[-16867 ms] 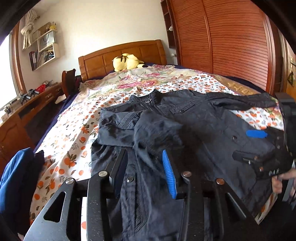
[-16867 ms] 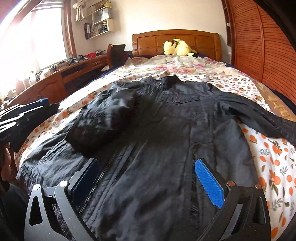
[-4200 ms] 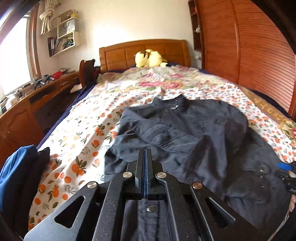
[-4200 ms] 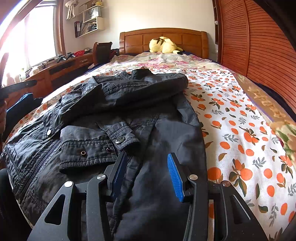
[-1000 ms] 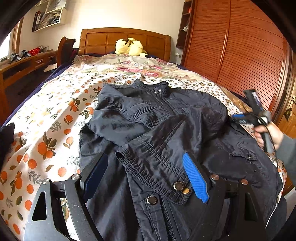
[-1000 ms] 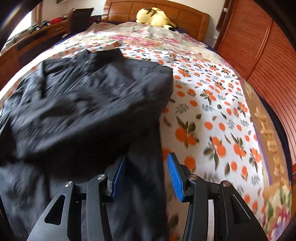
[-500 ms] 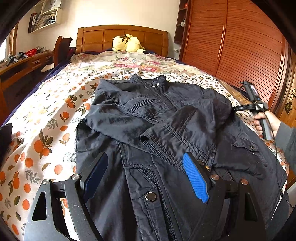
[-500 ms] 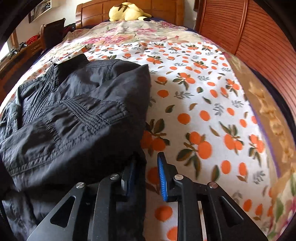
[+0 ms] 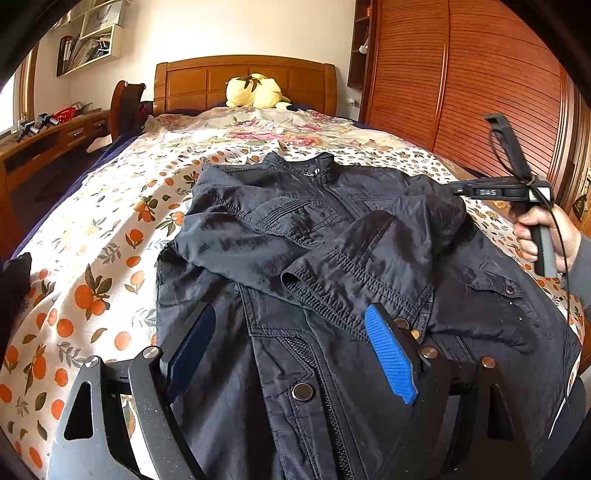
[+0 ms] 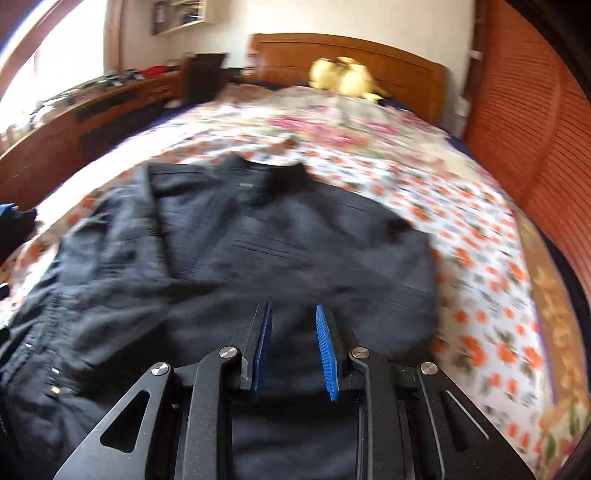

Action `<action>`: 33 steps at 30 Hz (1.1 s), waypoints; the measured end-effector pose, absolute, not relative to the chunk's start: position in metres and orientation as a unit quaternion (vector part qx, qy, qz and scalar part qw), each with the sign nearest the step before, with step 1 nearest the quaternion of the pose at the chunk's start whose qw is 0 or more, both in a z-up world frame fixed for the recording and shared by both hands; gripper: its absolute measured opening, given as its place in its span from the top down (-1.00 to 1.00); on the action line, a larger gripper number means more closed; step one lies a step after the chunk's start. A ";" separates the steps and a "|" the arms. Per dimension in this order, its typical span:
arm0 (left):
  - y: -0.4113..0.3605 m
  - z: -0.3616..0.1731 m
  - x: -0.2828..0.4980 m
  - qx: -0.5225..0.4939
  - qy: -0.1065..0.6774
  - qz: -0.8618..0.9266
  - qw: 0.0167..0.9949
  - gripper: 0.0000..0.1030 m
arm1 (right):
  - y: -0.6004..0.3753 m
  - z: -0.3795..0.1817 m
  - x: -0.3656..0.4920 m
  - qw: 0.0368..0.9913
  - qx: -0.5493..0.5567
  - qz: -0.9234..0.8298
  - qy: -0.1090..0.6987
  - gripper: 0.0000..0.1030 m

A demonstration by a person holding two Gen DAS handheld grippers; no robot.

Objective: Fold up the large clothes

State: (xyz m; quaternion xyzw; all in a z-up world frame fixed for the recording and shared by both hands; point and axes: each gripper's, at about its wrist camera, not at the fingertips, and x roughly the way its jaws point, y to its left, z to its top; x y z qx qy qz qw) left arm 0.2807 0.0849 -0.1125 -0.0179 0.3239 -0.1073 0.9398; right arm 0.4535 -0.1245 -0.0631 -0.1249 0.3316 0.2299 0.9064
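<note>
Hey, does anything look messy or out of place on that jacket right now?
Yes: on the dark jacket one sleeve cuff lies bunched and slanted across the chest instead of flat.

Jacket dark navy, near black, with metal snaps. Sheet white with orange fruit and green leaves; quilt further up, pink floral on cream. Plush pale yellow. Headboard and wardrobe reddish-brown wood. Gripper pads bright blue on black frames. Wall cream.
</note>
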 end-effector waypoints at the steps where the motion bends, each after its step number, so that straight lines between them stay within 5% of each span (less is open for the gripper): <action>1: 0.085 -0.113 0.281 -0.019 0.325 -0.107 0.940 -0.62 | -0.119 -0.071 0.461 0.902 -0.125 0.237 0.339 0.50; 7: 0.088 -0.113 0.281 -0.027 0.324 -0.110 0.939 -0.62 | -0.110 -0.142 0.488 0.861 -0.155 0.224 0.430 0.51; 30: 0.081 -0.098 0.258 -0.006 0.293 -0.099 0.951 -0.62 | -0.224 -0.081 0.312 0.903 -0.097 0.217 0.357 0.48; 33: 0.081 -0.093 0.242 -0.004 0.286 -0.097 0.953 -0.62 | -0.240 -0.083 0.284 0.906 -0.095 0.210 0.355 0.22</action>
